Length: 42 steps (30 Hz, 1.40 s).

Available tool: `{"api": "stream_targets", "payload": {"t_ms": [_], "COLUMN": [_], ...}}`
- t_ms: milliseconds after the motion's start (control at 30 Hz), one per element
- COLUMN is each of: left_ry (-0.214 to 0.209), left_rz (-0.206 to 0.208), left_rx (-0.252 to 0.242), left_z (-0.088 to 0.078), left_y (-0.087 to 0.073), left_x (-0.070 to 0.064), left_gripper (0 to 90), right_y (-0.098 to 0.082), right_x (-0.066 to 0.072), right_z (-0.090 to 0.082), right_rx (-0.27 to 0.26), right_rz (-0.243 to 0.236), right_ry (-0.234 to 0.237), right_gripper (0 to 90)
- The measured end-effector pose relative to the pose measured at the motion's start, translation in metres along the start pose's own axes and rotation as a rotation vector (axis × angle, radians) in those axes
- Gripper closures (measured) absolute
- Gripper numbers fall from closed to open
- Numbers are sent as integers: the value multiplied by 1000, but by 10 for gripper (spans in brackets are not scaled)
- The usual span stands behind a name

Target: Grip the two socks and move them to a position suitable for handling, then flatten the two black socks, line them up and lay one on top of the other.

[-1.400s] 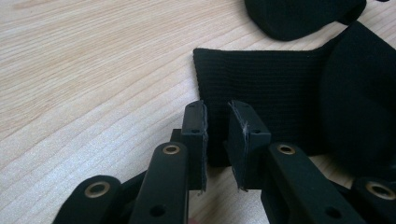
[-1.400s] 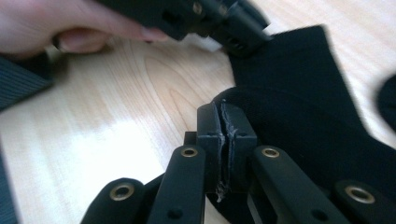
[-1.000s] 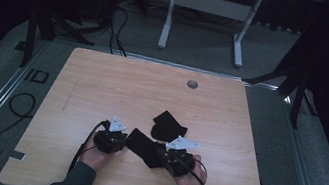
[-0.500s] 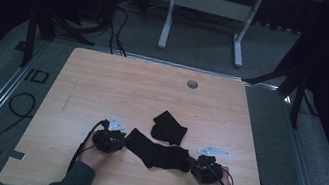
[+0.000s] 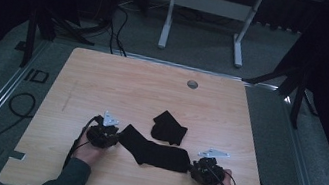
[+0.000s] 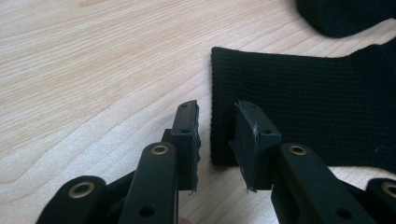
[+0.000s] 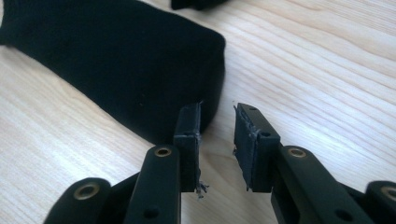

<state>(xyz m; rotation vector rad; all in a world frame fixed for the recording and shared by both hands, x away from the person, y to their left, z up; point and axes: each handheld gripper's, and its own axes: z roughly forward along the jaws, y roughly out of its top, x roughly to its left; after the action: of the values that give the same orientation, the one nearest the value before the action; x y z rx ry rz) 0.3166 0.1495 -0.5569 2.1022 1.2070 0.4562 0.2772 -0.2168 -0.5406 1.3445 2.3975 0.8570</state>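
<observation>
A long black sock [image 5: 155, 153] lies flat on the wooden table [image 5: 104, 77], stretched between my two grippers. My left gripper [image 5: 115, 139] is at its ribbed cuff [image 6: 317, 102], and its jaws have just been opening. They stand apart [image 6: 217, 112] with the cuff's edge lying just beyond the gap, not pressed. My right gripper [image 5: 193, 168] is at the sock's rounded toe end [image 7: 130, 60]. Its jaws have also just been opening, and they stand apart [image 7: 218, 114] over bare wood beside the toe. A second black sock [image 5: 169, 128], folded, lies just behind the first.
A round grommet [image 5: 192, 84] sits in the table's far edge. A white desk frame [image 5: 207, 8] stands on the floor behind, and cables [image 5: 24, 99] lie on the floor at the left. Bare wood stretches across the far half of the table.
The right hand moved to the right, drawing the long sock out flat. Both grippers then let go of its ends and now stand open.
</observation>
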Motion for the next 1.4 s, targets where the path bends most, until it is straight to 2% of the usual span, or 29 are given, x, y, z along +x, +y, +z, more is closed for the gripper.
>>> {"api": "stream_targets", "payload": {"t_ms": [100, 200, 333, 433, 667, 933, 1133, 1400], "left_ry": [-2, -4, -4, -4, -5, -2, 2, 6], "left_rz": [-1, 1, -3, -4, -2, -1, -2, 3], "left_rx": [-3, -5, -8, -8, -9, -9, -12, -11], "left_z": [1, 1, 2, 2, 2, 2, 2, 2], "left_y": [0, 0, 0, 0, 0, 0, 0, 0], "left_x": [1, 3, 3, 3, 3, 2, 2, 1], "left_gripper": [694, 686, 678, 676, 676, 677, 676, 675], "right_y": [2, 9, 22, 35, 62, 89, 102, 119], "right_x": [-4, -4, 1, 7, 26, 45, 50, 64], "right_z": [-5, -9, -10, -6, 17, 42, 58, 81], "right_rx": [-25, -55, -102, -110, -107, -61, -39, -15], "right_rz": [14, 6, -32, -52, -109, -184, -199, -216], "right_ry": [-8, 2, 32, 43, 73, 78, 83, 90], "right_gripper": [666, 648, 631, 627, 620, 620, 611, 571]}}
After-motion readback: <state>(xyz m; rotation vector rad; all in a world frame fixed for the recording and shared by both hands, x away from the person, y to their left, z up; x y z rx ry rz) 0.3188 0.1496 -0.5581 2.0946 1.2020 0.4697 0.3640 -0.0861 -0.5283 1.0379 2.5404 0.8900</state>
